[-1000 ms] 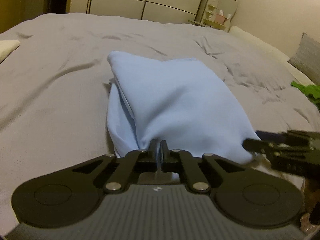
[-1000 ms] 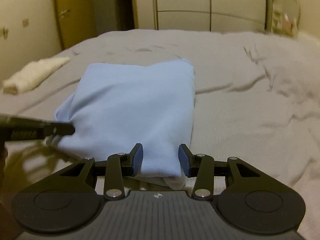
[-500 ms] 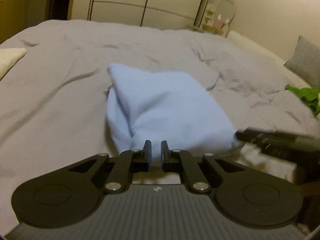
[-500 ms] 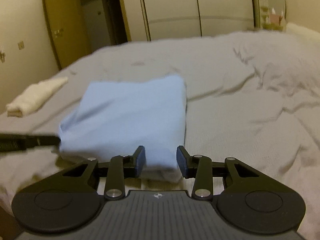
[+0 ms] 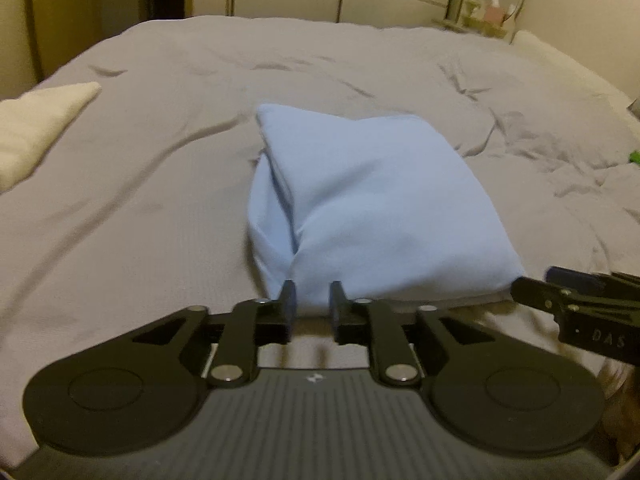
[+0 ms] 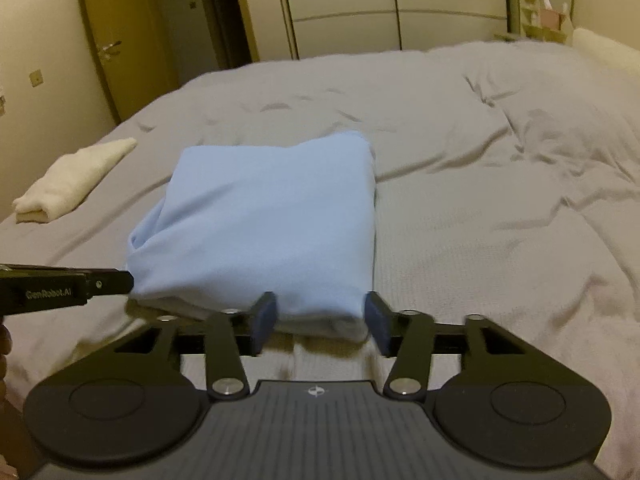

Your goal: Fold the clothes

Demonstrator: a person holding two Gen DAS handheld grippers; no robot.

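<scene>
A folded light blue garment lies on the grey bed cover; it also shows in the right wrist view. My left gripper is open a little, its fingertips at the garment's near left corner. My right gripper is open wide, its fingers on either side of the garment's near right corner. Each gripper shows at the edge of the other's view, the right one and the left one.
A folded cream towel lies on the bed at the left. A green cloth peeks in at the far right. Wardrobe doors stand behind the bed, and a shelf with small items is at the back right.
My left gripper has opened and let go of the garment's near left corner. My right gripper has opened wider. Both have pulled back a little from the garment.
</scene>
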